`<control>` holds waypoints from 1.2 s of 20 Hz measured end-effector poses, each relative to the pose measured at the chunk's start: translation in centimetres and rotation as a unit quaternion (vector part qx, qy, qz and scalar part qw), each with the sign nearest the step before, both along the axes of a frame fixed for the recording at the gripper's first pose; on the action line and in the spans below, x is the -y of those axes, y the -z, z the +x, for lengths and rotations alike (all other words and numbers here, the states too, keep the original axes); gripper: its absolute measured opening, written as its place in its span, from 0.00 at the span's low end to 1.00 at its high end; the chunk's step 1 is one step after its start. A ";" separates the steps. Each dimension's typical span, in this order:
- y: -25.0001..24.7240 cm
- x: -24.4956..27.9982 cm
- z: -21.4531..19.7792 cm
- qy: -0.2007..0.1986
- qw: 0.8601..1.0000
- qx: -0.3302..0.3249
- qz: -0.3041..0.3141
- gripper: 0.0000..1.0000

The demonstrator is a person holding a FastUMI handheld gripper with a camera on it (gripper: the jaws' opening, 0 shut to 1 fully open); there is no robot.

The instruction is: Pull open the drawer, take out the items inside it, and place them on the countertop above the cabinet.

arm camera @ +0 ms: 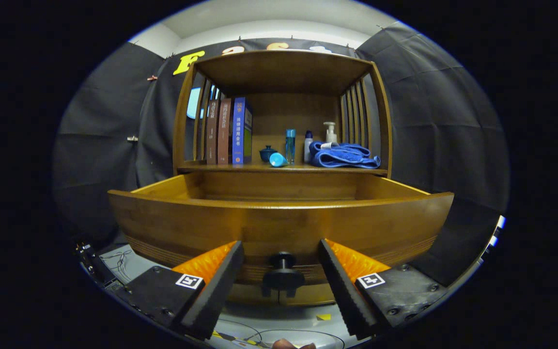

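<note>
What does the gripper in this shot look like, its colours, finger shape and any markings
The gripper has two long wedge-shaped fingers with black, finely ribbed inner pads and bright orange textured outer sides. Each finger sits on a black block base fixed with small screws, and each base carries a square black-and-white tag. No cable is seen on the gripper itself.

The scene is lit from above, and the pale ceiling strip is nearly washed out. A warm sheen is carried by the curved front of the brown wooden drawer (pixel 279 228). The shelf recess is left dimmer. Straight edges are bowed by fisheye distortion. The open black-and-orange gripper (pixel 281 264) is rendered sharply.
</note>
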State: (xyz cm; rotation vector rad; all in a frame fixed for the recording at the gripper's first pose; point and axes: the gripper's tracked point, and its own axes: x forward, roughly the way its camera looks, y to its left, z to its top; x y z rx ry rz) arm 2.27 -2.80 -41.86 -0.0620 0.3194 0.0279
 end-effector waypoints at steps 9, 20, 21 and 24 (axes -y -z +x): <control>0.0 -0.4 1.8 0.004 1.000 0.005 -0.004 1.00; 1.2 -0.7 10.6 0.005 1.000 0.008 -0.023 1.00; 1.4 -0.7 11.3 0.005 1.000 0.007 -0.023 1.00; 1.9 -0.7 13.2 0.003 1.000 0.008 -0.027 1.00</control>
